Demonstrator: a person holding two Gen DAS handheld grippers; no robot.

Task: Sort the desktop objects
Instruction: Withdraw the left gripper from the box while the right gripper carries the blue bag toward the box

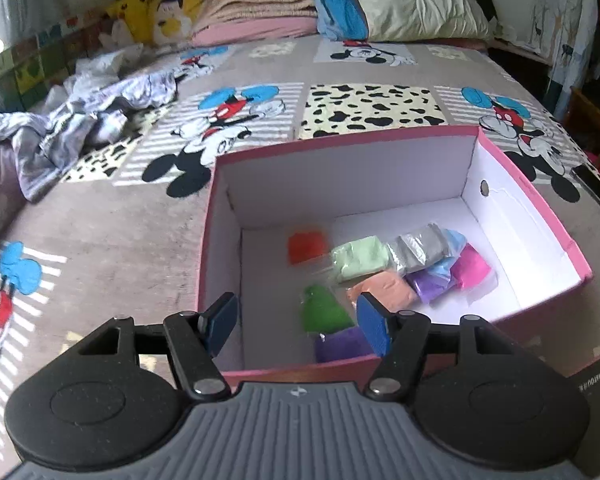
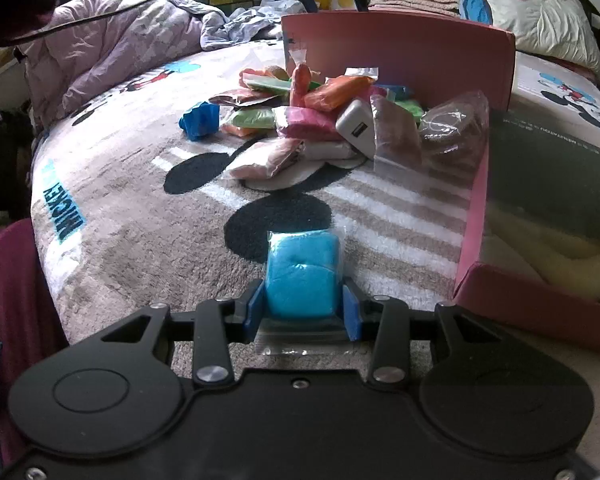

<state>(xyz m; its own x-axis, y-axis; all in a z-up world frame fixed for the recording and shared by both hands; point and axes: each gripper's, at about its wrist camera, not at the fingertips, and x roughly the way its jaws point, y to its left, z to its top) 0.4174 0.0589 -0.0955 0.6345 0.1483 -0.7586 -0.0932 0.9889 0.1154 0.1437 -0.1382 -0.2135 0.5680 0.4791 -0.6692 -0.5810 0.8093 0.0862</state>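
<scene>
Pink box (image 1: 540,216) part-filled, pile still waiting!
My left gripper (image 1: 296,322) hangs empty, fingers apart, over the packets; my right gripper (image 2: 302,312) clamps a blue packet (image 2: 302,276) (pile (image 2: 320,120) at twelve o'clock).

My left gripper (image 1: 298,322) hangs over the near edge of the pink box (image 1: 540,216), blue pads apart with nothing between them. Inside on the white floor, the dark green packet (image 1: 324,308) lies just ahead, a purple packet (image 1: 340,345) beneath it at six o'clock. At twelve o'clock sits the orange packet (image 1: 307,246); toward two o'clock cluster the pale green (image 1: 360,258), silver (image 1: 418,248), peach (image 1: 392,290), violet (image 1: 430,285) and magenta (image 1: 471,266) packets, touching. The box rests on a cartoon-mouse bedspread (image 1: 140,240).
</scene>
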